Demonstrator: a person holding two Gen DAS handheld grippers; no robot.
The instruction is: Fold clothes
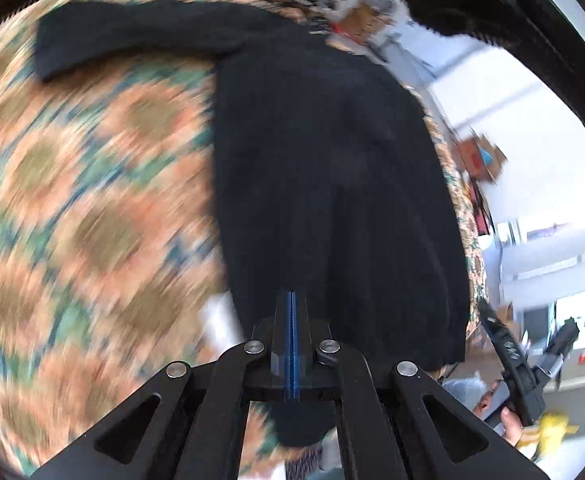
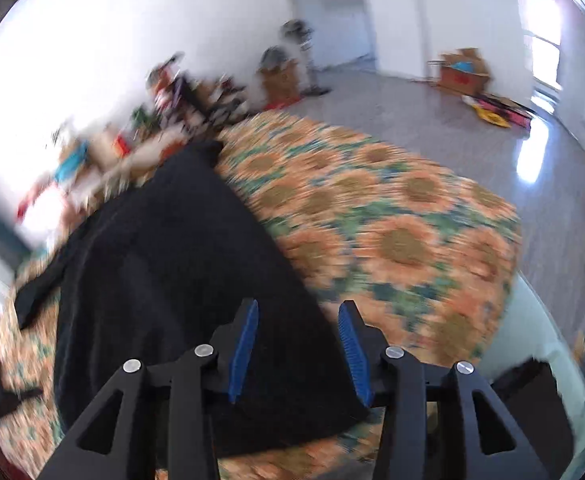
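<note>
My left tongs (image 1: 291,300) clamped on black sweater (image 1: 332,168) hem to drag it flat over floral cover (image 1: 92,200); right tongs (image 2: 298,344) apart above its near corner

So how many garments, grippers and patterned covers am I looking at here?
Black garments: 1, the black sweater
Grippers: 2, the left gripper shut on its hem, the right gripper open over it
Patterned covers: 1, the sunflower cover
Total: 4
</note>
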